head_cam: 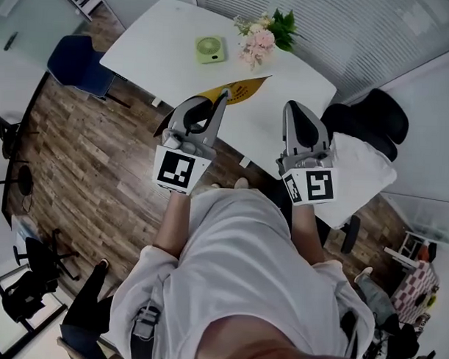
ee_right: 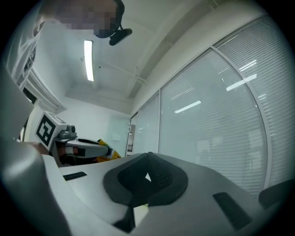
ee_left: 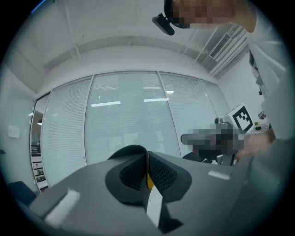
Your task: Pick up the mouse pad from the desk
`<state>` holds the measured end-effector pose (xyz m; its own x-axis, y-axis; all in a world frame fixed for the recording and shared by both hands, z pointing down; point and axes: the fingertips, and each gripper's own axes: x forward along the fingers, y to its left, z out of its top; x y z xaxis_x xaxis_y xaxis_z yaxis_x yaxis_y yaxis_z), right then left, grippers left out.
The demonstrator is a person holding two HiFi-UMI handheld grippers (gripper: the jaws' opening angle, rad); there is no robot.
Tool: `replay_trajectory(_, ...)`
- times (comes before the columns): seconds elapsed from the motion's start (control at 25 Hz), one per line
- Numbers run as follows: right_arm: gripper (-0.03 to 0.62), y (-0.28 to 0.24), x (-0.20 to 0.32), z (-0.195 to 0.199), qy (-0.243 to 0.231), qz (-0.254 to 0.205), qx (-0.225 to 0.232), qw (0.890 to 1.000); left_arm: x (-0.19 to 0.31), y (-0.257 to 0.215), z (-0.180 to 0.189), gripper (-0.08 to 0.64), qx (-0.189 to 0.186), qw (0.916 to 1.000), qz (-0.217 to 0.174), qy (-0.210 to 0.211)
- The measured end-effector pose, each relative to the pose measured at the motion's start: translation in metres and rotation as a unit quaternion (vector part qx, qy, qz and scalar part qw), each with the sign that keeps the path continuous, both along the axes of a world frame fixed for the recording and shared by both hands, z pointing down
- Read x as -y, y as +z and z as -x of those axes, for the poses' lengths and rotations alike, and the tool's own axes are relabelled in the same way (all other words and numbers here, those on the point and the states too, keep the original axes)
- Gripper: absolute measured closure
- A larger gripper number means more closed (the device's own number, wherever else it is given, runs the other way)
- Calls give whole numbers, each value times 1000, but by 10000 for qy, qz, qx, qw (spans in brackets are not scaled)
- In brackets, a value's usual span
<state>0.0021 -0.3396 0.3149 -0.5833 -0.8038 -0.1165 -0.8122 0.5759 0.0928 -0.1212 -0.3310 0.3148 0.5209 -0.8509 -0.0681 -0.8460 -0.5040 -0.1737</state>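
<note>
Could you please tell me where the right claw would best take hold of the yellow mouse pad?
Likely the mouse pad by its free right-hand edge, coming from the right: it is a thin sheet, and the left claw pinches its other end.

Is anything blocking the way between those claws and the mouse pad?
Nothing visible. The left gripper is shut on the yellow mouse pad, over the desk. The fan and flowers sit farther back, clear of it.
</note>
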Motion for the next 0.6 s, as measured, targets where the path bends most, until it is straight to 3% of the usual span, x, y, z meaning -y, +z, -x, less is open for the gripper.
replay_trajectory(0.12,595,5,-1,8,-182,-50,-139,9997,-4,6,1,557,76,9998,160,-109)
replay_trajectory(0.28,595,14,-2,10,-358,110,146,9992,-7,16,2,557,-111,9992,369,-119)
replay_trajectory(0.36,595,19,-2,11,-445,218,300,9983,-7,18,2,557,-64,9991,378,-174)
replay_trajectory(0.6,594,29,-1,11,-518,209,180,9983,-7,21,0,555,-61,9987,404,-316)
